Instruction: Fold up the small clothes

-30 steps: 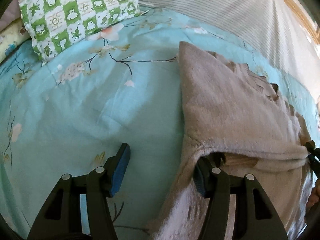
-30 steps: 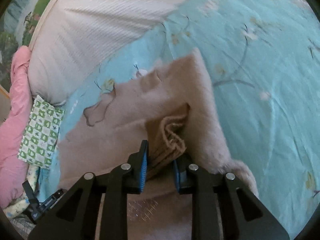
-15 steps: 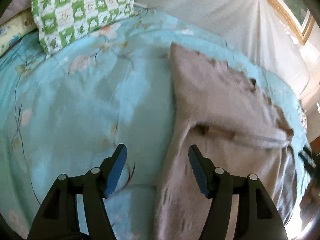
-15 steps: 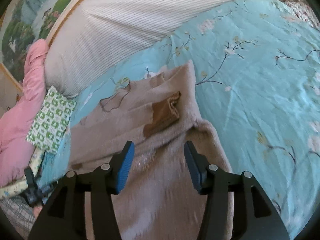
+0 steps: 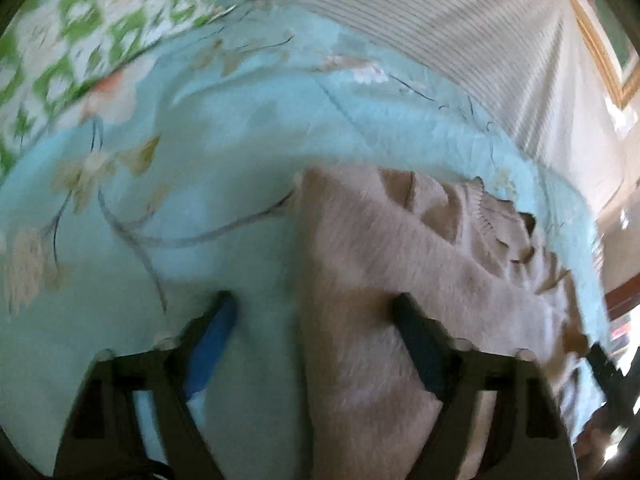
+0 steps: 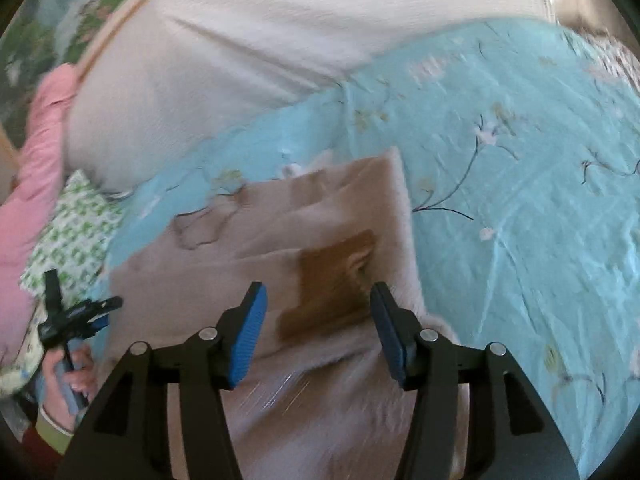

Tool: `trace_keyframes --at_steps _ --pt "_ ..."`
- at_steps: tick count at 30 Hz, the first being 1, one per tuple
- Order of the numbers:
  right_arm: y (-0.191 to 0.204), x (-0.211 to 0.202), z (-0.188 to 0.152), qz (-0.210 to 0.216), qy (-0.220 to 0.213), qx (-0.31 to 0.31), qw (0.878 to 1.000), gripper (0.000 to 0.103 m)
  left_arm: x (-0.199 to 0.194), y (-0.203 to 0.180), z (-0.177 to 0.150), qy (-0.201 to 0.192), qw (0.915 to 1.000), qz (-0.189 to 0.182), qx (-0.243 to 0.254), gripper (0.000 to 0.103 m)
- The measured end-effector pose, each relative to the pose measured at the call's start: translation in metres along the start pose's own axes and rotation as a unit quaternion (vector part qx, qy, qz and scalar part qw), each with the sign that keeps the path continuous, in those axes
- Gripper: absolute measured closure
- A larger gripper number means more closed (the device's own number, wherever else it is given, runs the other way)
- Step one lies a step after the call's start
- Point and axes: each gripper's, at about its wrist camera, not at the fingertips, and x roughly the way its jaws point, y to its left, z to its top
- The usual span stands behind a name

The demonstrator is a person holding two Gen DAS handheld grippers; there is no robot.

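Observation:
A fuzzy beige sweater (image 5: 380, 260) lies flat on the turquoise floral sheet (image 5: 160, 200). My left gripper (image 5: 313, 298) straddles the sweater's left edge. Its jaws are closing but still stand wide, one finger on the sheet and one over the fabric. In the right wrist view the sweater (image 6: 240, 256) has a sleeve folded across it, ending in a brown cuff (image 6: 332, 276). My right gripper (image 6: 318, 286) hovers open just short of that cuff, holding nothing. The left gripper (image 6: 76, 312) and the hand (image 6: 68, 376) holding it show at that view's left edge.
A green-checked pillow (image 5: 80, 20) lies at the far left, also visible as the pillow (image 6: 72, 236) beside a pink cloth (image 6: 36, 152). White striped bedding (image 6: 240, 60) rises behind the sweater. The sheet (image 6: 520, 200) stretches bare to the right.
My right gripper opened, let go of the brown cuff and drew back above it. My left gripper slid forward along the sweater's left edge toward its far corner.

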Motion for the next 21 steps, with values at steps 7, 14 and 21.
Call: trace_keyframes --at_steps 7,14,21 --pt "-0.011 0.026 0.001 -0.057 0.035 -0.032 0.997 0.09 -0.009 -0.006 0.0 -0.055 0.9958 0.069 0.025 0.098" --pt "-0.009 -0.025 -0.011 -0.012 0.016 0.0 1.0 0.07 -0.052 0.005 -0.033 -0.044 0.9983 0.038 0.007 0.087" --pt "0.009 -0.099 -0.053 0.027 0.0 -0.035 0.999 0.049 -0.12 0.0 -0.13 -0.015 0.9998 0.009 0.003 0.041"
